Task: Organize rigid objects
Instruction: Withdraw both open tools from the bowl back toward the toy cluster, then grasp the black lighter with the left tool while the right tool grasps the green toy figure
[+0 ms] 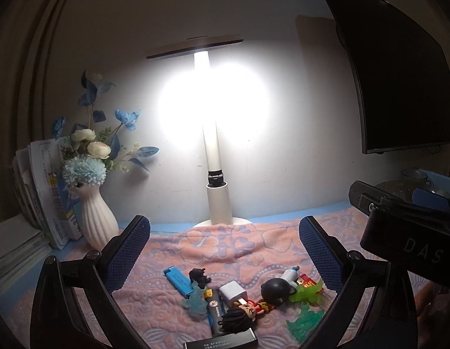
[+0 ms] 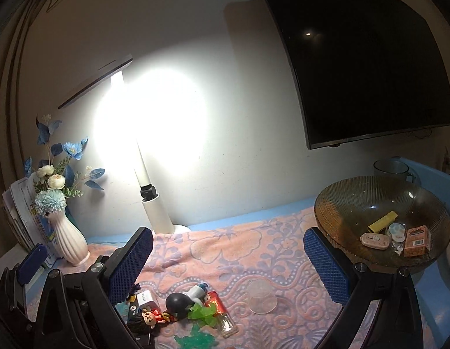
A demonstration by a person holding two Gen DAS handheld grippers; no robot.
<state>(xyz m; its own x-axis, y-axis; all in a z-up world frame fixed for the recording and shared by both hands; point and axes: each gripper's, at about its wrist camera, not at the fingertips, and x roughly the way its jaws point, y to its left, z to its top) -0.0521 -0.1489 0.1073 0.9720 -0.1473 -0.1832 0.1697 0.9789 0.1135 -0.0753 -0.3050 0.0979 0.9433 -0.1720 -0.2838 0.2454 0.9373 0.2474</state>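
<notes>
Small rigid objects lie in a heap on the pink patterned towel (image 1: 225, 247): a blue lighter (image 1: 180, 282), a white charger cube (image 1: 233, 292), a black ball-shaped toy (image 1: 276, 290), a cartoon figure keychain (image 1: 242, 315), green translucent figures (image 1: 308, 292) and a black lighter (image 1: 214, 311). My left gripper (image 1: 225, 261) is open above the heap, holding nothing. My right gripper (image 2: 228, 264) is open and empty over the same heap (image 2: 181, 305). A brown glass bowl (image 2: 341, 203) at the right holds a yellow lighter (image 2: 382, 222), a pink case (image 2: 375, 240) and an orange box (image 2: 417, 240).
A lit desk lamp (image 1: 217, 197) stands at the back. A white vase with blue flowers (image 1: 95, 221) and stacked papers (image 1: 41, 192) are at the left. A dark monitor (image 2: 356, 58) hangs on the wall. A clear lid (image 2: 261, 296) lies on the towel. A glass mug (image 2: 392, 168) stands behind the bowl.
</notes>
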